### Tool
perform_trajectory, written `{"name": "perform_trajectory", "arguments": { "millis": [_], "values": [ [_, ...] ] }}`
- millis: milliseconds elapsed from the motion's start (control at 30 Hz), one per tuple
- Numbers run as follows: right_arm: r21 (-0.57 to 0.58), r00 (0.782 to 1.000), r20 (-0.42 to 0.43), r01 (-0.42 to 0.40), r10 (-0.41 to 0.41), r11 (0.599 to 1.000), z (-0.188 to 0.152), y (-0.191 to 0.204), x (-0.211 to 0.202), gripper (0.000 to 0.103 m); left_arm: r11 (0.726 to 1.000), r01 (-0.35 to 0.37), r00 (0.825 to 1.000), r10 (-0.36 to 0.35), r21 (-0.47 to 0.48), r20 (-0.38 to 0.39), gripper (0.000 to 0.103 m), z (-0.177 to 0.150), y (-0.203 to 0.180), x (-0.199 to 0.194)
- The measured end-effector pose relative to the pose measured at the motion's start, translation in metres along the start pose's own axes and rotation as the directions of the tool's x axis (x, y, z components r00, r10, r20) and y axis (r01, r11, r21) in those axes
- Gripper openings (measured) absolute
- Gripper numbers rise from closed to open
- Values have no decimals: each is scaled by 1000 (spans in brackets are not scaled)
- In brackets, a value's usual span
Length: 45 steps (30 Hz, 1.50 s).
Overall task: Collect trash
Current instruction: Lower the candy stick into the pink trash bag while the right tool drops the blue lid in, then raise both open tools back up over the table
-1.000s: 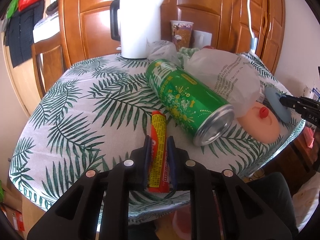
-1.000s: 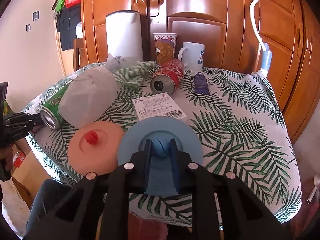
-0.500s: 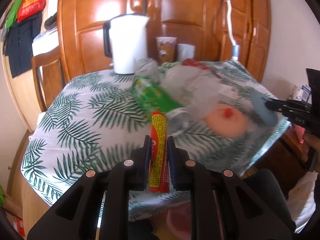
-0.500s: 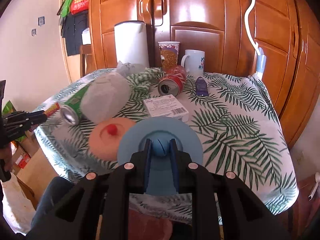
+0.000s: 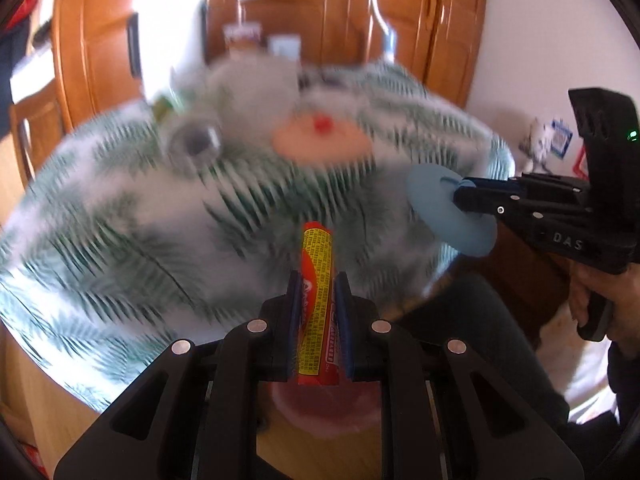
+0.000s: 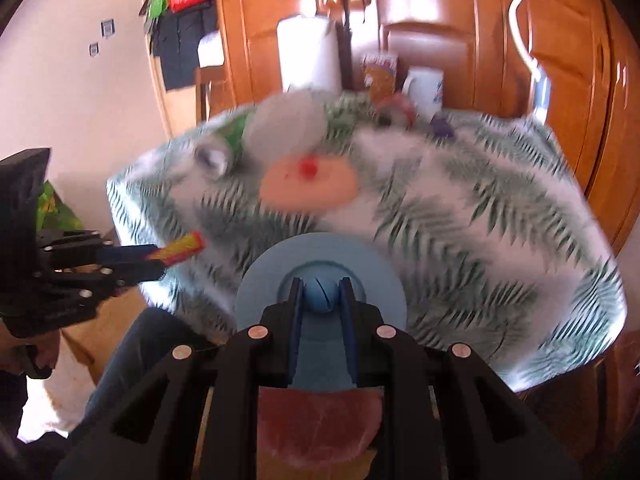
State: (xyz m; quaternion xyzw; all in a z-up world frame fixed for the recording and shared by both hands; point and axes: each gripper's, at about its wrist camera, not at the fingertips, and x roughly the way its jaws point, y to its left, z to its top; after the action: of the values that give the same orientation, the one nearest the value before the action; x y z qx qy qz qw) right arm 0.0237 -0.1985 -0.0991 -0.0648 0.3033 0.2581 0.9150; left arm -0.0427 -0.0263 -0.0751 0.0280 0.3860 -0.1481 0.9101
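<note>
My left gripper (image 5: pixel 319 280) is shut on a red and yellow tube wrapper (image 5: pixel 317 280), held in the air off the near edge of the table; it also shows in the right wrist view (image 6: pixel 178 249). My right gripper (image 6: pixel 322 286) is shut on the knob of a blue round lid (image 6: pixel 320 276), also lifted off the table; the lid shows in the left wrist view (image 5: pixel 444 208). A pink bin (image 6: pixel 316 420) sits below both grippers and also shows in the left wrist view (image 5: pixel 328 408). A green can (image 6: pixel 224 144) lies on the table.
The leaf-print table (image 6: pixel 460 208) holds a peach lid with a red knob (image 6: pixel 308 184), a crumpled clear bag (image 6: pixel 284 128), a red can (image 6: pixel 396 110), a white kettle (image 6: pixel 310 54), a paper cup and a mug. Wooden cabinets stand behind. The view is blurred.
Both grippers have pulled back from the table and lifted, the left carrying the tube wrapper and the right carrying the blue lid. The pink bin has come into view below them.
</note>
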Motion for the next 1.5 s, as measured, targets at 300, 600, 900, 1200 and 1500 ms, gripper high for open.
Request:
{"name": "perform_trajectory", "arguments": {
  "millis": [300, 600, 900, 1200, 1500],
  "values": [
    [61, 956, -286, -52, 67, 997, -96, -2, 108, 18, 997, 59, 935, -71, -45, -348, 17, -82, 3, 142],
    [82, 859, -507, -37, 74, 996, -169, -11, 211, 18, 997, 55, 828, -72, -48, -556, 19, -134, 8, 247],
    [84, 826, -561, -18, 62, 996, -178, -17, 251, 26, 998, 15, 809, -48, -61, -585, 54, -134, 16, 278],
    [41, 856, -517, 36, -10, 999, -168, -20, 248, 84, 996, -88, 830, 64, -16, -554, 80, -120, 25, 272],
    [46, 966, -247, 89, -75, 995, -115, -21, 140, 98, 972, -235, 944, 231, 10, -235, 97, -47, 21, 143]
  ]
}}
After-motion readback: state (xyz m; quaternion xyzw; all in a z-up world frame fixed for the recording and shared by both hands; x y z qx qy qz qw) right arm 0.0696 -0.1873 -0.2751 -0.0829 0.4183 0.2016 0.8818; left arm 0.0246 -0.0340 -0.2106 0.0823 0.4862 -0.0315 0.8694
